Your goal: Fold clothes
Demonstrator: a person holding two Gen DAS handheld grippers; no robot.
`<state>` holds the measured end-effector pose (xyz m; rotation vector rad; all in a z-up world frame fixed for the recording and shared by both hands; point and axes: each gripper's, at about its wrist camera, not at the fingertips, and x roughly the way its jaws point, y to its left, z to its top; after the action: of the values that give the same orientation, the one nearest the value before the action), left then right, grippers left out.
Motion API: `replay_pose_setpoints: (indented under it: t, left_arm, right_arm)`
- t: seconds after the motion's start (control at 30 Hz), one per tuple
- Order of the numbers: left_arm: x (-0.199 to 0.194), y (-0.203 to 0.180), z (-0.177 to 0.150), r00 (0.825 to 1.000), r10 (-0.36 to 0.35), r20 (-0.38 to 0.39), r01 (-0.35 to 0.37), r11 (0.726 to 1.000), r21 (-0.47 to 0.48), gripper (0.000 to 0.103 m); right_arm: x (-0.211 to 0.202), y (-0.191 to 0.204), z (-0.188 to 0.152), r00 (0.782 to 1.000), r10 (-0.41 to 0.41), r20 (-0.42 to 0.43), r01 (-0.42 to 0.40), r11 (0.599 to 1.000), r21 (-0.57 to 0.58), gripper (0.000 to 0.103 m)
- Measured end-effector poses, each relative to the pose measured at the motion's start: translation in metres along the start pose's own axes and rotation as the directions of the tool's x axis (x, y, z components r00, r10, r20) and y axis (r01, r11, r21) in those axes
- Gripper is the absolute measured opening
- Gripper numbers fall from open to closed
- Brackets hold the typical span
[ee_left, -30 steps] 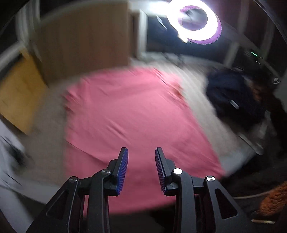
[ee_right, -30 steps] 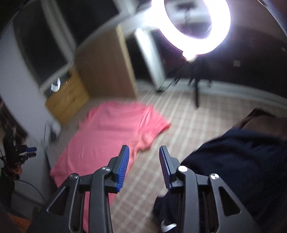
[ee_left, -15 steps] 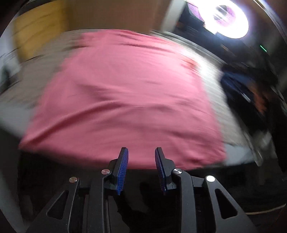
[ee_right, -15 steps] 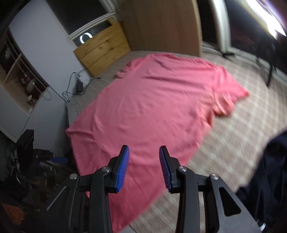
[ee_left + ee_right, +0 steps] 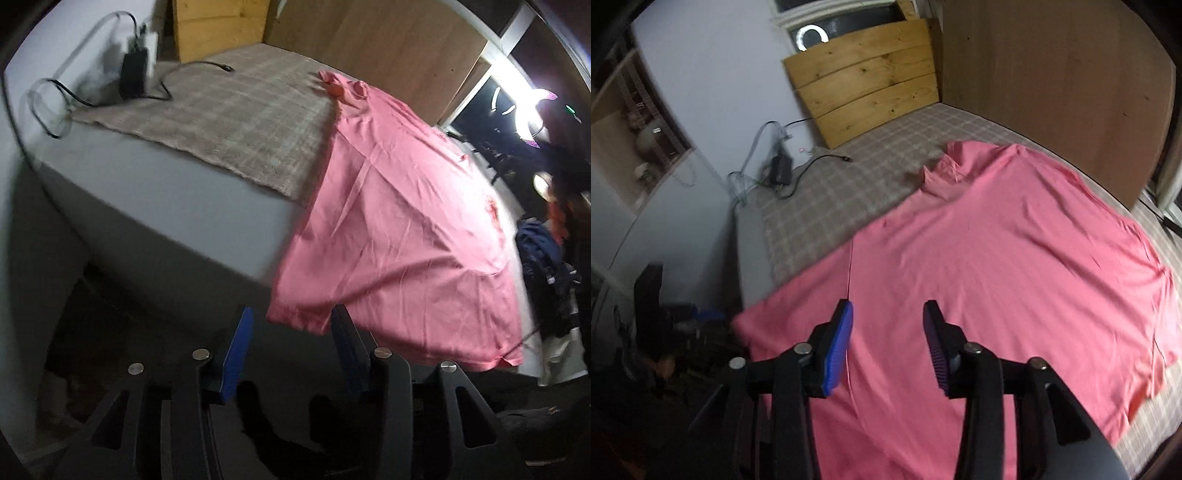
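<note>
A pink T-shirt (image 5: 997, 258) lies spread flat on the bed (image 5: 236, 110), over a checked blanket, its collar end toward the wooden headboard (image 5: 864, 99) and its hem hanging a little over the foot edge of the mattress. Its long axis runs from that hem up to the headboard.

The left gripper (image 5: 291, 332) hangs just off the foot edge, with the hem's near corner lying straight ahead between its two blue pads. Its jaws are opening, about halfway apart, and hold nothing; the cloth does not appear to touch either pad. The right gripper (image 5: 888, 332) hovers over the lower body of the shirt, farther in from the edge. Its jaws are also opening, to a similar gap, empty, with only flat fabric beneath them.

The left hand looks nearer to a grip: the corner sits on its line, so a short push forward should bring the hem between the pads. The right seems to need an edge first.
</note>
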<state>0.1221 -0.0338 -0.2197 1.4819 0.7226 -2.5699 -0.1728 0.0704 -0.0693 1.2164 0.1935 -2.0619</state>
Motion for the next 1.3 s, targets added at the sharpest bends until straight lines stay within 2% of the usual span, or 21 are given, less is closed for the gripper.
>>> replay_pose_setpoints:
  t: [0.1,0.2,0.27,0.33,0.4,0.47,0.57,0.6,0.63,0.73,0.83,0.93,1.0,1.07,1.17,1.23,1.3]
  left_arm:
    - [0.009,-0.001,0.007,0.999,-0.026,-0.023,0.027,0.999,0.042,0.042]
    - [0.012,0.0,0.013,0.998,-0.047,-0.046,0.05,0.997,0.051,0.041]
    - [0.012,0.001,0.015,0.996,-0.066,-0.052,0.069,0.996,0.054,0.031]
    - [0.011,0.001,0.015,0.995,-0.088,-0.056,0.091,0.994,0.061,0.01]
    - [0.01,0.001,0.015,0.992,-0.109,-0.06,0.113,0.991,0.068,0.007]
    - [0.01,0.002,0.016,0.989,-0.13,-0.065,0.135,0.988,0.075,0.006]
    - [0.009,0.001,0.018,0.986,-0.151,-0.075,0.157,0.985,0.074,0.007]
    - [0.009,0.002,0.019,0.985,-0.156,-0.076,0.161,0.985,0.067,0.012]
    - [0.008,0.002,0.019,0.984,-0.158,-0.08,0.164,0.984,0.07,0.015]
    - [0.0,0.005,0.019,0.981,-0.169,-0.091,0.176,0.981,0.083,0.016]
    - [-0.016,0.016,0.02,0.976,-0.189,-0.109,0.2,0.974,0.102,0.017]
    - [-0.033,0.034,0.022,0.981,-0.151,-0.126,0.167,0.977,0.133,0.019]
    - [-0.046,0.047,0.026,0.984,-0.127,-0.124,0.145,0.977,0.153,0.019]
    - [-0.054,0.046,0.033,0.985,-0.125,-0.116,0.146,0.971,0.19,0.019]
    - [-0.052,0.025,0.043,0.979,-0.164,-0.121,0.191,0.946,0.262,0.019]
    - [-0.04,-0.004,0.046,0.966,-0.218,-0.142,0.253,0.911,0.325,0.019]
    - [-0.024,-0.039,0.042,0.948,-0.261,-0.181,0.314,0.864,0.395,0.019]
  right_arm:
    - [0.034,0.01,0.036,0.999,-0.034,-0.006,0.034,0.999,0.03,0.041]
    - [0.069,0.012,0.07,0.994,-0.107,-0.018,0.108,0.994,0.032,0.042]
    - [0.091,0.007,0.092,0.989,-0.142,-0.04,0.144,0.989,0.042,0.042]
    - [0.11,-0.003,0.112,0.987,-0.151,-0.062,0.154,0.986,0.059,0.042]
    - [0.129,-0.012,0.133,0.978,-0.192,-0.081,0.197,0.979,0.057,0.042]
    - [0.15,-0.021,0.154,0.969,-0.229,-0.091,0.234,0.972,0.039,0.047]
    - [0.173,-0.04,0.18,0.96,-0.258,-0.111,0.268,0.959,0.089,0.048]
    - [0.179,-0.049,0.188,0.958,-0.262,-0.117,0.276,0.953,0.123,0.048]
    - [0.181,-0.055,0.192,0.962,-0.241,-0.128,0.261,0.95,0.17,0.048]
    - [0.177,-0.065,0.199,0.977,-0.148,-0.151,0.189,0.935,0.301,0.048]
    - [0.126,-0.037,0.185,0.99,-0.032,-0.135,0.072,0.951,0.3,0.048]
    - [0.052,-0.009,0.163,0.993,0.057,-0.104,-0.027,0.962,0.271,0.048]
    - [-0.008,0.002,0.144,0.994,0.087,-0.069,-0.065,0.962,0.265,0.049]
    - [-0.068,0.004,0.116,1.0,0.028,-0.009,-0.025,0.968,0.251,0.062]
    - [-0.134,-0.001,0.052,0.99,-0.132,0.046,0.117,0.964,0.238,0.062]
    - [-0.159,-0.009,-0.009,0.979,-0.194,0.065,0.168,0.944,0.285,0.061]
    - [-0.165,-0.022,-0.075,0.973,-0.228,0.044,0.196,0.908,0.372,0.053]
